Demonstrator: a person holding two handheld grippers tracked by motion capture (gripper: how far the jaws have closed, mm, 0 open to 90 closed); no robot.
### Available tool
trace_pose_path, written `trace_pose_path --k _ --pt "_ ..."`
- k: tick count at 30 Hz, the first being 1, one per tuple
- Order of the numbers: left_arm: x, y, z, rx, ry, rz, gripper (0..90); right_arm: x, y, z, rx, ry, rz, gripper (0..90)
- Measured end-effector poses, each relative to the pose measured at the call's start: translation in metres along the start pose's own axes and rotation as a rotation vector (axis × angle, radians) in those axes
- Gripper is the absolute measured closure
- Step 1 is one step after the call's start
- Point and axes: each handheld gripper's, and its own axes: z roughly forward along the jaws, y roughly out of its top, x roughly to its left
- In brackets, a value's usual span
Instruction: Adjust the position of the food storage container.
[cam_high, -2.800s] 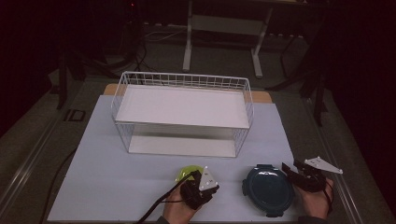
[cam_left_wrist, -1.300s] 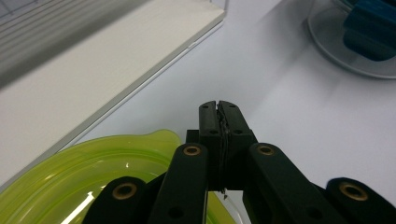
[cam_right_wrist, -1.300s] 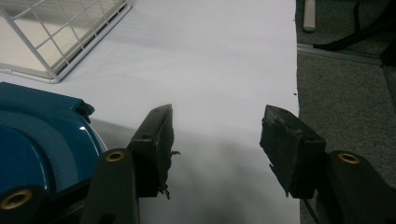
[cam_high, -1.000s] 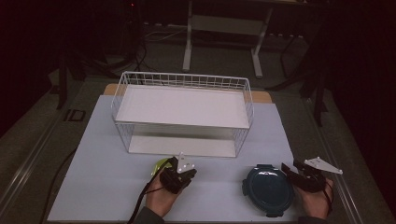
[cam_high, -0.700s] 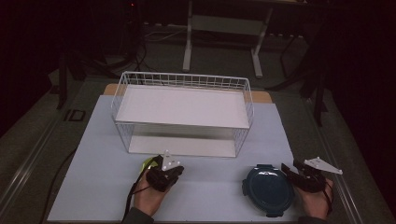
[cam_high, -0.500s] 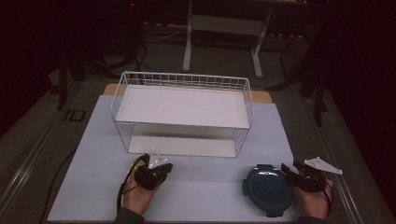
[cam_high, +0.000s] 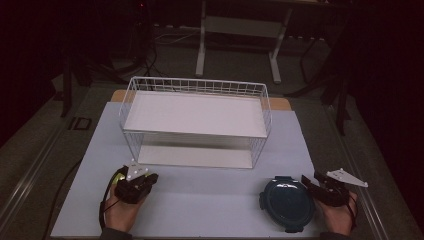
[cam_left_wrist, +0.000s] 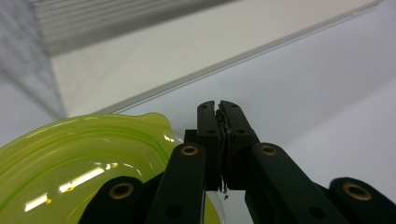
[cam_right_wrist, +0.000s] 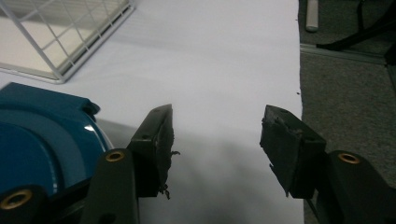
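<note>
One green bowl (cam_left_wrist: 70, 163), one blue lid (cam_high: 287, 202), one basket (cam_high: 195, 120).

— From my remote seat, this reads as a lab or test room, not a home.

— What tells you that?

— The white table (cam_high: 200, 200) stands alone in a dark room. Behind it I see a pale metal desk frame (cam_high: 240, 30) on grey carpet (cam_high: 310, 75), with black cables (cam_high: 150, 55) trailing over the floor to the left of that frame. On the table, a bare wire basket (cam_high: 195, 120) sits like a staged prop.
</note>
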Motion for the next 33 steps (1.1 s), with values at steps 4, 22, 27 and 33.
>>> trace_pose_path --k 4,22,27,33 --pt "0.01 -0.004 -0.006 -0.005 0.02 -0.023 87.5 -0.001 0.0 -0.001 -0.005 0.001 0.001 43.3" --pt "0.003 -0.011 -0.009 -0.073 -0.039 -0.027 66.3 0.0 0.003 -0.007 0.001 0.006 -0.018 48.4" --pt "-0.01 -0.014 -0.009 -0.091 -0.096 0.019 60.7 0.001 0.005 -0.014 0.034 0.033 -0.058 64.2" --pt "-0.014 -0.018 -0.009 -0.106 -0.13 0.017 60.1 0.007 0.0 -0.025 0.12 0.043 -0.136 88.8"
